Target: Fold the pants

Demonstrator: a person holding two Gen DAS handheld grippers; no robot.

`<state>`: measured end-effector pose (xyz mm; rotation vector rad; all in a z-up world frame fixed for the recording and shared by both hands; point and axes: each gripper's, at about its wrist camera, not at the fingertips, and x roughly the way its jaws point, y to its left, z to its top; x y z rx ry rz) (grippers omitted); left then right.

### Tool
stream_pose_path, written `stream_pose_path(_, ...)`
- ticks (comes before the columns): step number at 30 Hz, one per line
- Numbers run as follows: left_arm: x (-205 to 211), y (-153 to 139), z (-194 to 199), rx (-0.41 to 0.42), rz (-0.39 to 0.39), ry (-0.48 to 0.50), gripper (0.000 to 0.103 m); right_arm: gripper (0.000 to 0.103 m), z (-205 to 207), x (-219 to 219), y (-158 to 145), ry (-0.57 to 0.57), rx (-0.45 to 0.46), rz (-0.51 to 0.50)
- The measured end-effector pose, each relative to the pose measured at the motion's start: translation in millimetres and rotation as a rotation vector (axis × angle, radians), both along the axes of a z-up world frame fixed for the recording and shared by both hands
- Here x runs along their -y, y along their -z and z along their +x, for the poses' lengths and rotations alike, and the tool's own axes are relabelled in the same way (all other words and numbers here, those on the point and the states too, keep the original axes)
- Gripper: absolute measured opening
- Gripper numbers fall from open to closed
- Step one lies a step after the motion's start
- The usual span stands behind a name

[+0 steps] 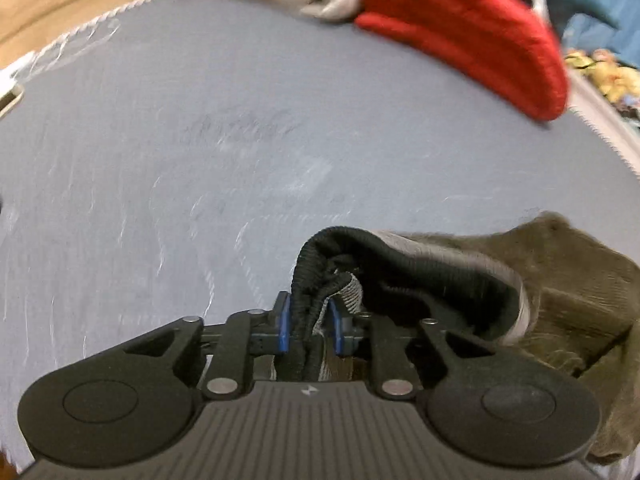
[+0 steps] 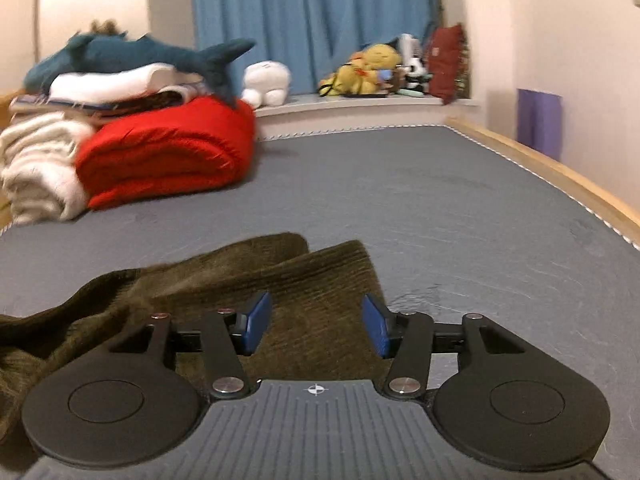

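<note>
Olive-brown corduroy pants point(image 2: 248, 276) lie on the grey-blue mattress point(image 2: 420, 200), their two leg ends pointing away from me in the right wrist view. My right gripper point(image 2: 316, 322) hovers just over one leg, open, its blue pads apart and pressing on nothing. In the left wrist view my left gripper point(image 1: 310, 324) is shut on the pants' black elastic waistband point(image 1: 320, 264), which bunches up between the blue pads. The rest of the pants point(image 1: 572, 280) trails to the right, showing a grey lining.
A rolled red blanket point(image 2: 168, 152), white folded blankets point(image 2: 40, 160) and a blue shark plush point(image 2: 132, 56) are stacked at the mattress's far left. A wooden bed edge point(image 2: 560, 172) runs along the right. Plush toys point(image 2: 368, 68) sit on the sill below a blue curtain point(image 2: 312, 20).
</note>
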<state>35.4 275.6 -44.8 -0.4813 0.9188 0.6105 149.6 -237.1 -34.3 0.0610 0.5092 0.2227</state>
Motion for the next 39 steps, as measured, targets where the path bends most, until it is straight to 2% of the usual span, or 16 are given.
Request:
stream_pose_path(2, -0.6, -9.9, -2.2, 0.017, 0.016, -0.059, 0.031, 0.056, 4.3, -5.1, 0.3, -0.023, -0.022, -0.008)
stream_pose_path(4, 9.9, -29.8, -1.3, 0.075, 0.098, -0.073, 0.047, 0.057, 6.7, -6.7, 0.5, -0.024, -0.046, -0.005)
stream_pose_path(5, 17.5, -35.9, 0.9, 0.095, 0.129, -0.056, 0.048, 0.057, 6.2, -6.3, 1.5, -0.012, -0.054, -0.001)
stream_pose_path(7, 37.9, -43.8, 11.4, 0.152, 0.146, 0.054, 0.048, 0.056, 9.9, -0.9, 1.9, 0.01, -0.086, 0.029)
stream_pose_path(15, 152.3, -28.4, 66.3, 0.276, 0.027, 0.598, 0.054, 0.051, 10.2, 14.8, 4.0, 0.094, -0.114, 0.047)
stream_pose_path(19, 197.3, -15.3, 76.6, 0.315, -0.01, 0.715, 0.065, 0.047, 9.4, 23.3, 1.6, 0.089, -0.124, 0.076)
stream_pose_path(23, 225.2, 4.0, 89.8, 0.301, 0.005, 0.773, 0.068, 0.047, 4.3, 24.6, -1.8, 0.068, -0.128, 0.079)
stream_pose_path(24, 231.1, 9.0, 95.6, 0.291, 0.025, 0.782, 0.067, 0.047, 3.0, 25.0, -2.5, 0.063, -0.126, 0.077)
stream_pose_path(25, 234.6, 14.5, 98.9, 0.29, 0.047, 0.798, 0.055, 0.047, 1.5, 25.8, -3.3, 0.06, -0.125, 0.074)
stream_pose_path(26, 235.7, 16.3, 102.6, 0.291, 0.067, 0.821, 0.04, 0.047, 0.4, 26.7, -3.7, 0.058, -0.125, 0.071)
stream_pose_path(27, 240.5, 17.9, 103.3, 0.273, 0.08, 0.851, 0.011, 0.047, 0.1, 27.7, -4.0, 0.058, -0.127, 0.068)
stream_pose_path(31, 247.5, 10.5, 85.9, 0.298, 0.063, 1.003, 0.011, 0.047, -1.4, 35.9, -4.3, 0.071, -0.135, 0.069)
stream_pose_path(33, 252.1, 4.2, 67.5, 0.322, 0.015, 1.142, 0.01, 0.047, -1.8, 40.9, -3.8, 0.079, -0.134, 0.071)
stream_pose_path(35, 259.7, 4.2, 33.3, 0.322, -0.017, 1.37, 0.01, 0.047, -2.4, 45.9, -2.8, 0.09, -0.132, 0.078)
stream_pose_path(37, 267.5, 16.0, 2.4, 0.259, -0.026, 1.548, 0.01, 0.047, -2.7, 52.0, -1.1, 0.098, -0.133, 0.09)
stream_pose_path(39, 273.7, 38.0, -21.5, 0.132, -0.038, 1.686, 0.009, 0.047, -1.4, 55.1, 0.6, 0.102, -0.141, 0.103)
